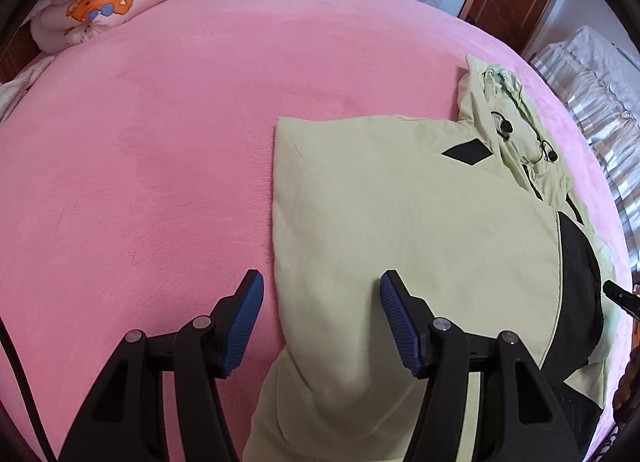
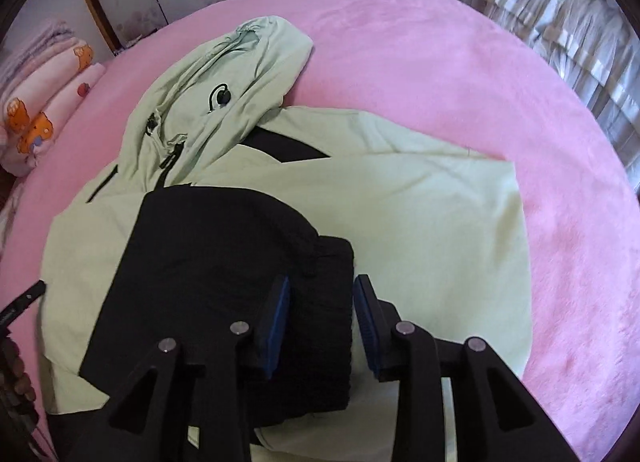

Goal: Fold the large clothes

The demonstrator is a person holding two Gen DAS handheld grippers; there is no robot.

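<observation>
A pale green hooded jacket [image 2: 420,214] with black panels lies partly folded on the bed, its black ribbed cuff [image 2: 320,326] laid across the body.

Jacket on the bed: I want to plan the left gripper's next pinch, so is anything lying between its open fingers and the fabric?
Nothing visible does. The left gripper hangs open directly over the pale green jacket, whose folded edge runs between its fingers. Only the pink blanket lies beside that edge.
</observation>
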